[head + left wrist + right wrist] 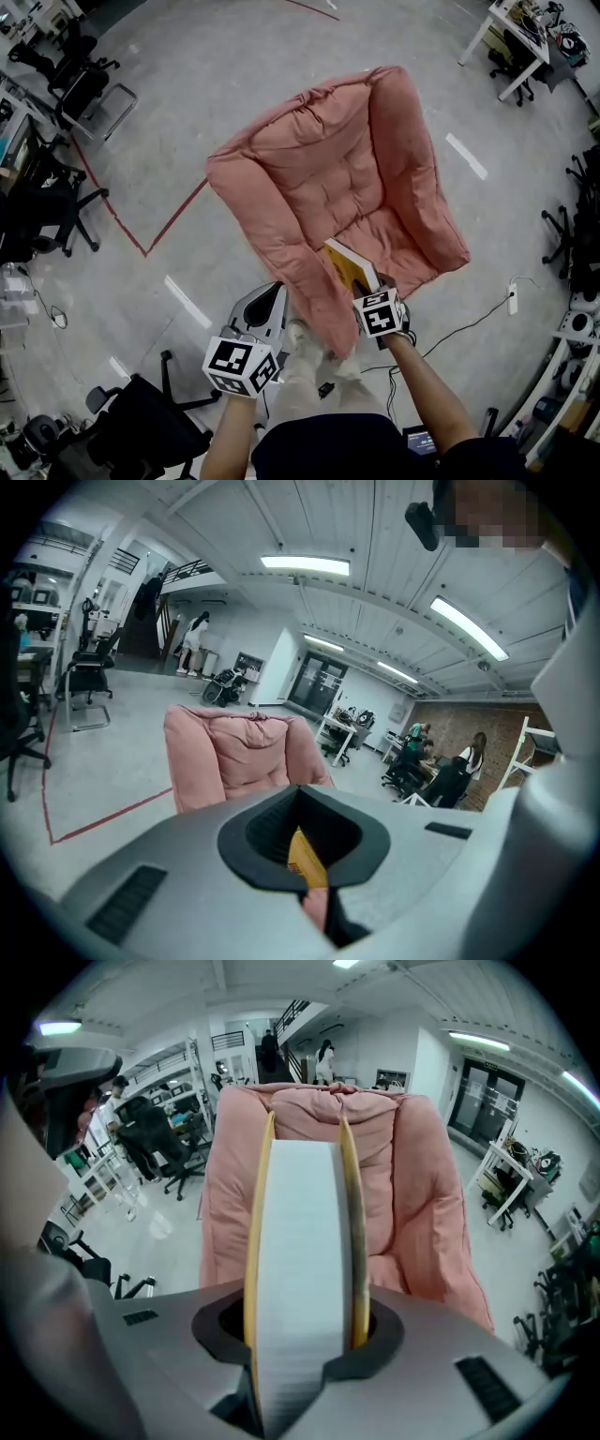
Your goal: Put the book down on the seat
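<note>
A pink padded armchair (328, 159) stands on the grey floor ahead of me, its seat (380, 230) facing me. My right gripper (367, 283) is shut on a thick yellow-covered book (349, 265), held spine-in over the seat's front edge. In the right gripper view the book (302, 1241) stands on edge between the jaws of that gripper (302, 1340), white pages toward the camera, with the armchair (412, 1194) behind it. My left gripper (267, 302) hangs lower left, beside the chair's arm, open and empty. Its own view shows the armchair (234, 752) and a sliver of the book (305, 860) through the gap.
Black office chairs (84, 89) stand at the left and one (150, 422) near my left side. Red tape (173, 220) runs across the floor. A power strip (511, 300) with its cable lies right of the armchair. White desks (516, 47) stand far right.
</note>
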